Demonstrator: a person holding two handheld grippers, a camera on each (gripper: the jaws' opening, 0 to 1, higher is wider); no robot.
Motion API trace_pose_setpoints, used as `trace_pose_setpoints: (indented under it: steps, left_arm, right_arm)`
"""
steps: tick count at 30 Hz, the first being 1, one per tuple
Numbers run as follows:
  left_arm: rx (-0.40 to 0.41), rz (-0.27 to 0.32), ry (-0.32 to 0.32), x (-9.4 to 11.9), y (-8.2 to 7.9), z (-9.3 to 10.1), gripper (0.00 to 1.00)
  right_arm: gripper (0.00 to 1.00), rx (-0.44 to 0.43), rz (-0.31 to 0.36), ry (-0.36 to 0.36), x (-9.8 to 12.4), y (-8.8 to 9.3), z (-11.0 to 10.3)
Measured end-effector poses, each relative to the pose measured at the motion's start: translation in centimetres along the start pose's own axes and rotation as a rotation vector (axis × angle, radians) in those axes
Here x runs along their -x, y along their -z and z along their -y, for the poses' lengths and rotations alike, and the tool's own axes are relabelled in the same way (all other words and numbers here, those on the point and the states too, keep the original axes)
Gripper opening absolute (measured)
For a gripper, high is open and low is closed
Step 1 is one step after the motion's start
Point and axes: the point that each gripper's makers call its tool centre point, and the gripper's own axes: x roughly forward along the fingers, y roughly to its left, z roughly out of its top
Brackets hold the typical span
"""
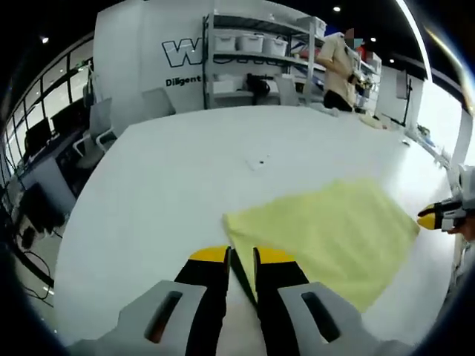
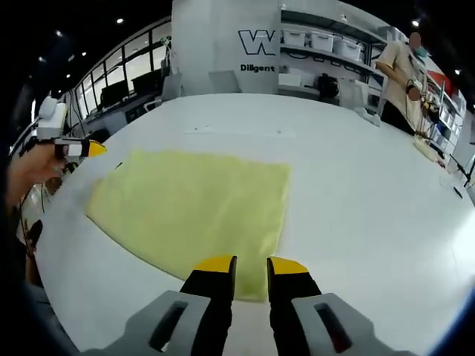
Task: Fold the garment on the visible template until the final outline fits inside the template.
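Left gripper view has the flat pale-yellow cloth garment [image 1: 326, 237] on the white bench [image 1: 171, 193], its near corner at the slightly parted, empty left tongs [image 1: 241, 256], while the right tongs [image 2: 251, 263], likewise empty, meet the opposite edge

My garment [image 1: 326, 237] is a pale yellow cloth, folded into a flat, smooth rectangle [image 2: 197, 215] on the white table [image 2: 356, 185]. One corner lies just before my left jaws, one edge before my right.
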Motion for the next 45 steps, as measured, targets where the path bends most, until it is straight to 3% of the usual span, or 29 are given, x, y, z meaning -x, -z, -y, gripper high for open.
trace_pose_setpoints:
  steps: [13,29,45]
  left_arm:
    - [-0.020,-0.033,-0.002,-3.7,-1.0,-0.3,0.12]
    - [0.004,-0.103,-0.012,-6.4,0.3,-0.4,0.11]
    - [0.022,-0.131,-0.010,-7.7,1.0,-0.5,0.11]
  right_arm:
    - [0.12,0.019,-0.008,-0.007,-0.3,0.7,-0.5]
    - [0.12,0.046,0.011,-0.009,-0.4,0.0,-0.5]
    - [0.11,0.058,0.013,-0.005,-0.4,0.0,-0.4]
